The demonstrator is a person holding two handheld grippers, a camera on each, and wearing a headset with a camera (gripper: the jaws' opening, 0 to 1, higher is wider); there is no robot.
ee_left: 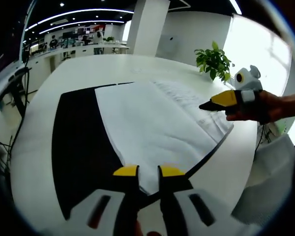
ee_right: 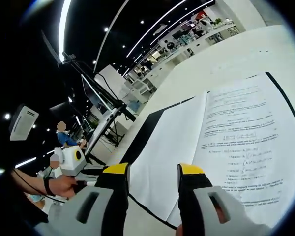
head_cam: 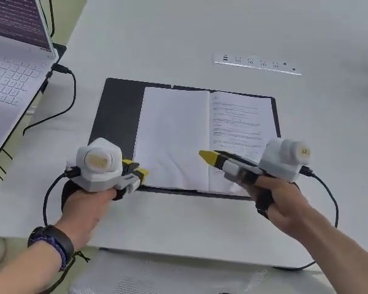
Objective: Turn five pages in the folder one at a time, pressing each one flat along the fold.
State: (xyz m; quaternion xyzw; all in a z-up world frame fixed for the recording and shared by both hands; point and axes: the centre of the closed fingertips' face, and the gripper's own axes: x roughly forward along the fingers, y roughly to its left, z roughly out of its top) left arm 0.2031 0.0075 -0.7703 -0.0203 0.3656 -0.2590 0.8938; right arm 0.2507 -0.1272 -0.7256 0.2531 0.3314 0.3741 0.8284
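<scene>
The black folder lies open on the white table, a blank page on its left and a printed page on its right. My left gripper sits at the blank page's near left corner. Its yellow-tipped jaws stand a narrow gap apart, with the page's corner just ahead of them. My right gripper points left, low over the fold near the folder's front edge. Its jaws are open, straddling the fold between the blank page and the printed page. The right gripper also shows in the left gripper view.
An open laptop with a black cable stands at the far left. A white power strip lies beyond the folder. The table's front edge runs just behind my hands. A potted plant stands at the far side.
</scene>
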